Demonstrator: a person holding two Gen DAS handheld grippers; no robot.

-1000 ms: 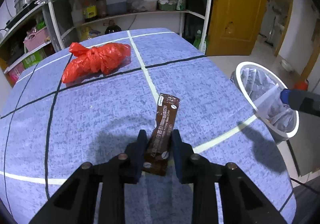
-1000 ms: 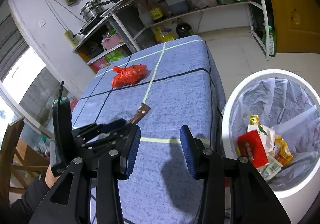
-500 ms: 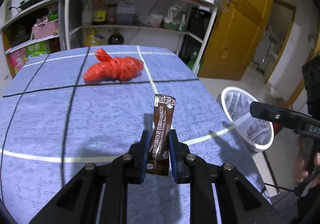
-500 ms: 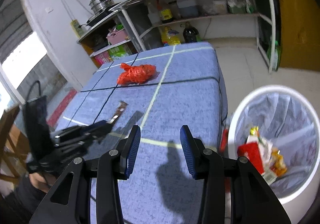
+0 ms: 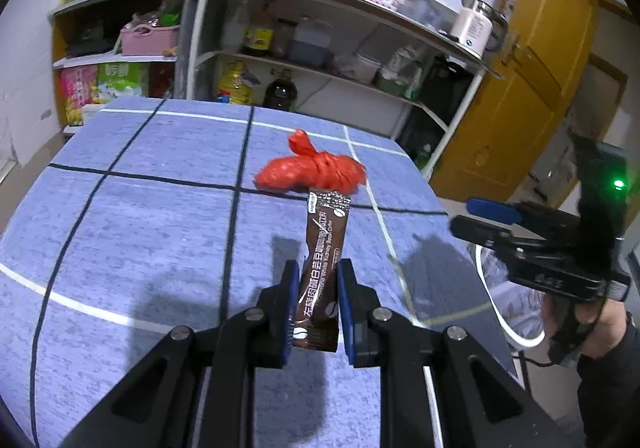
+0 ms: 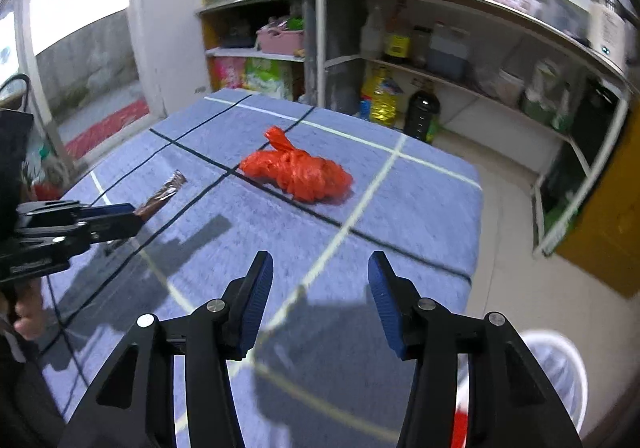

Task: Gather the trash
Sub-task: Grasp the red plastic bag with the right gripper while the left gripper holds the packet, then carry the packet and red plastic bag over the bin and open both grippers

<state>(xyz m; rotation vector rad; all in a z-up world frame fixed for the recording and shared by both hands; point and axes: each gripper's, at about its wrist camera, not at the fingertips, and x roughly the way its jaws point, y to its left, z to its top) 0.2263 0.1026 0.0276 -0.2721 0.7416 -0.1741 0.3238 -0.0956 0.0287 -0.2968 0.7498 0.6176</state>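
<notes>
Though partly hidden behind right tongs [image 5: 476, 216], bin [image 5: 508, 324] contents unclear in left wrist view. Left tongs [image 5: 317, 302] pinching brown sachet [image 5: 323, 252], lifted above bench [image 5: 140, 215], before red bag [image 5: 316, 172].

From right wrist: right tongs [image 6: 320, 300] spreading, nothing between. Bin [image 6: 560, 372] cut off; bag [image 6: 298, 171] resting on bench.
</notes>
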